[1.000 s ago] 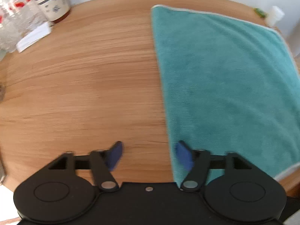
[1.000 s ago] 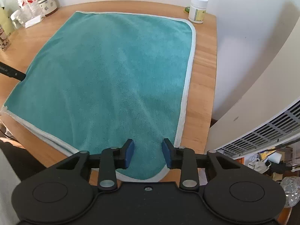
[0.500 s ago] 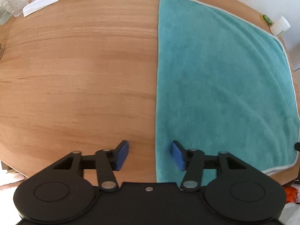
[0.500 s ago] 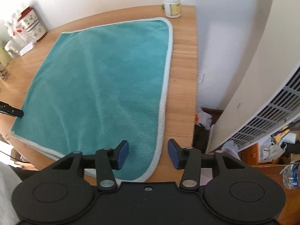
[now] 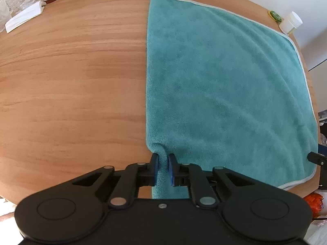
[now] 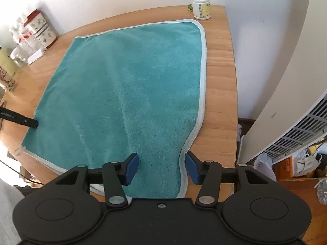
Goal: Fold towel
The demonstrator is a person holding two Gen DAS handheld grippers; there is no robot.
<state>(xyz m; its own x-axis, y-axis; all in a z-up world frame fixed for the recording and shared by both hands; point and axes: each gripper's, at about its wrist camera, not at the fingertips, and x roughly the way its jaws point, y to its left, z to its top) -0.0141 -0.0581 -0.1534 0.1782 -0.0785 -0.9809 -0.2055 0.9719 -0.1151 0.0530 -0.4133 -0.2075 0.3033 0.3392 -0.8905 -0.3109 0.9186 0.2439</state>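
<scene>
While the left gripper (image 5: 162, 168) is pinching the teal towel's (image 6: 126, 89) near left corner on the table (image 5: 71, 81), the right gripper (image 6: 161, 168) is straddling the near right corner, jaws wide, towel stretching away from both

I can't read any text here — my left gripper (image 6: 19, 118) carries lettering, the pill bottle (image 6: 200, 4) a label, both too blurred.
</scene>
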